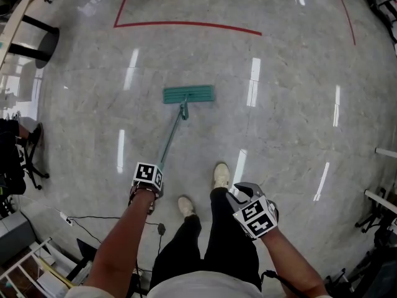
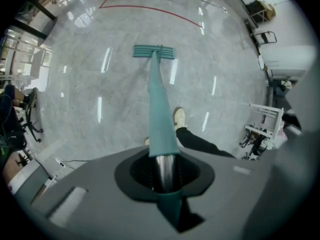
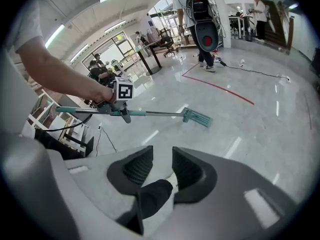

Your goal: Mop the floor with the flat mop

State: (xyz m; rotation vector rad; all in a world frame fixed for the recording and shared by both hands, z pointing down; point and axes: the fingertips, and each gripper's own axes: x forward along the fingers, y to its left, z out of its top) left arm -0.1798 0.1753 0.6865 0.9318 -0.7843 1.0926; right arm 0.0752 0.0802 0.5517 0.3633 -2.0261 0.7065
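The flat mop's teal head (image 1: pixel 189 94) lies flat on the grey marble floor ahead of me. Its handle (image 1: pixel 169 143) slants back to my left gripper (image 1: pixel 151 180), which is shut on it. In the left gripper view the metal pole and its teal sleeve (image 2: pixel 162 134) run straight through the closed jaws of the left gripper (image 2: pixel 164 171) out to the mop head (image 2: pixel 154 51). My right gripper (image 1: pixel 251 213) hangs beside my right leg, open and empty. The right gripper view shows the right gripper (image 3: pixel 162 156) with a gap between its jaws, plus the mop (image 3: pixel 197 117) and left gripper (image 3: pixel 117 106).
A red line (image 1: pixel 186 24) marks the floor beyond the mop. A black table base (image 1: pixel 37 39) and a chair (image 1: pixel 25 154) stand at the left, and a cable (image 1: pixel 93 219) lies near my feet (image 1: pixel 221 174). Metal racks (image 1: pixel 381 197) stand at the right. A person with a backpack (image 3: pixel 200 19) stands far off.
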